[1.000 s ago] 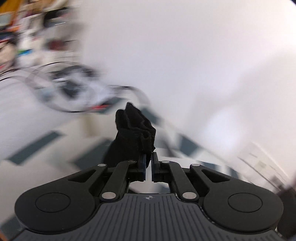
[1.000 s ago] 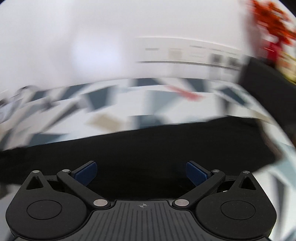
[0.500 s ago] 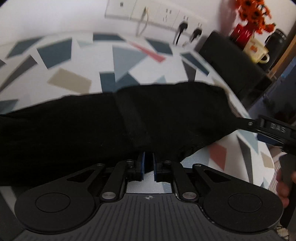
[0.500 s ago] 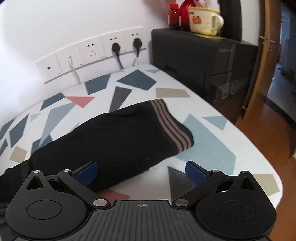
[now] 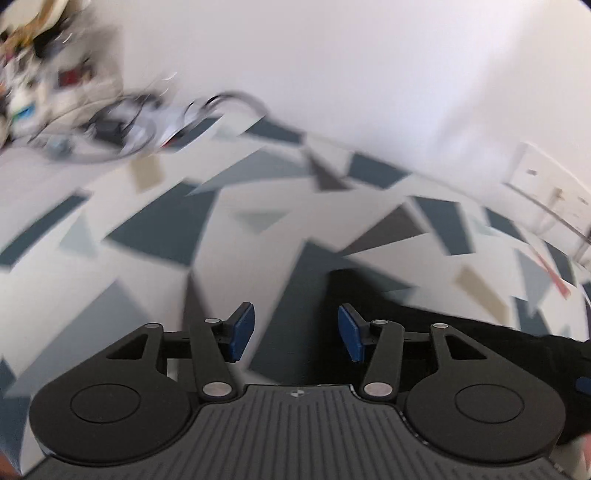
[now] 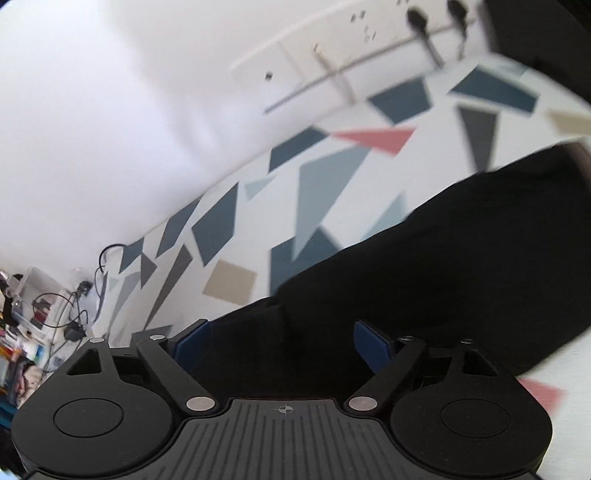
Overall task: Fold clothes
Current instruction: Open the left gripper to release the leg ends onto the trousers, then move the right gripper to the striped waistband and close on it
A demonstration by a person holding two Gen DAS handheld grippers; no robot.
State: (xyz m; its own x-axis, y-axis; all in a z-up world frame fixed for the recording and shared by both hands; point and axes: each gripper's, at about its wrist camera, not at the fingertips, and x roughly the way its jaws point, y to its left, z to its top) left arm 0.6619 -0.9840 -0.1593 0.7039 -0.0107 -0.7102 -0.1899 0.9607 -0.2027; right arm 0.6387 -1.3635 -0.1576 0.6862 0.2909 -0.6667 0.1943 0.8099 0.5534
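Right wrist view: the right gripper [image 6: 282,341], fingers closing, is best settled over the black garment [image 6: 461,254] fold at 12 o'clock before clamping, while the left gripper [image 5: 296,332], fingers opening and empty, is kept clear above the worktop [image 5: 258,206].

We see the right gripper [image 6: 282,341] low over a black garment [image 6: 443,251] lying on a white table [image 6: 332,155] printed with grey, blue and pink triangles. Its blue jaws are closing, dark cloth between them, pads not pressing it. A white socket strip [image 6: 343,62] with two black plugs [image 6: 421,18] sits on the wall behind. Tangled cables [image 6: 77,314] far left. Slight blur.
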